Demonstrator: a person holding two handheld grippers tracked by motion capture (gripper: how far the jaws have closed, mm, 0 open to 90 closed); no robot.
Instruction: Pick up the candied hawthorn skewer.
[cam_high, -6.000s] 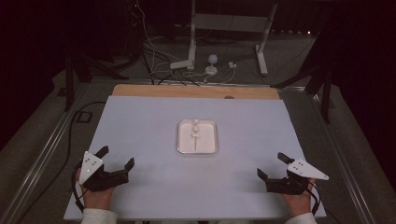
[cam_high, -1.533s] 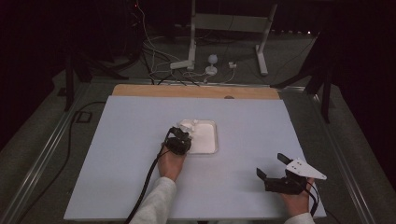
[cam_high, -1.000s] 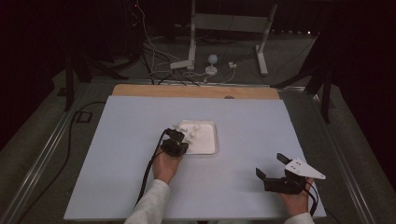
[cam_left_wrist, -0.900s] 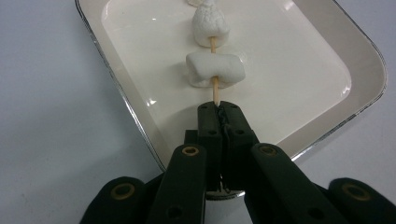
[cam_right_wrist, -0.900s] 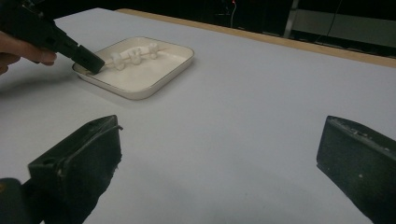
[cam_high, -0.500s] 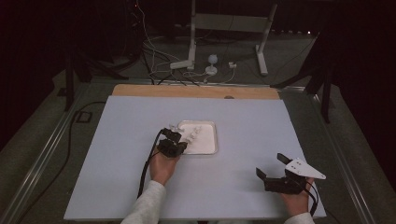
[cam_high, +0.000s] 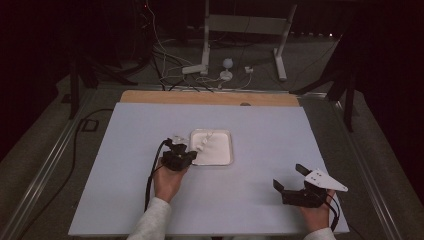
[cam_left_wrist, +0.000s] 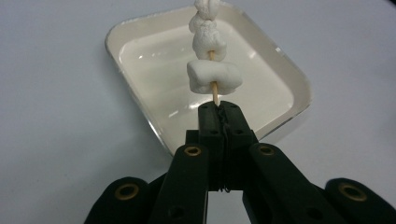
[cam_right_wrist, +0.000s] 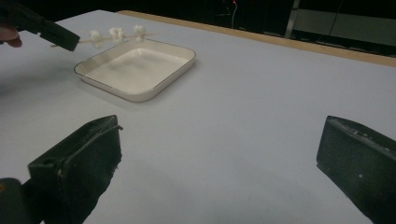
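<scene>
Marshmallows sat threaded on a thin wooden skewer, and the left gripper pinched the bare near end of that stick between its two black jaws, which were pressed together around it. In the left gripper view, the skewer ran straight away from the jaw tips, with one squarish white piece closest to them and lumpier pieces beyond. It hung over a shallow white tray with rounded corners, clear of the tray's floor.

From the high view, the left hand reached forward from the bottom edge in a light sleeve, the forearm angled slightly toward the middle of the table. The left gripper pointed forward and to the right, at the tray's left edge, and its black cable trailed back along the arm. The tray rested near the centre of a pale blue-grey table.

The right hand lay low near the table's near right corner, well apart from the tray. The right gripper pointed left and away from the person, with a grey three-cornered plate on top. Its jaws stood spread wide with nothing between them. In the right gripper view, the skewer was held roughly level above the tray's far left side.
</scene>
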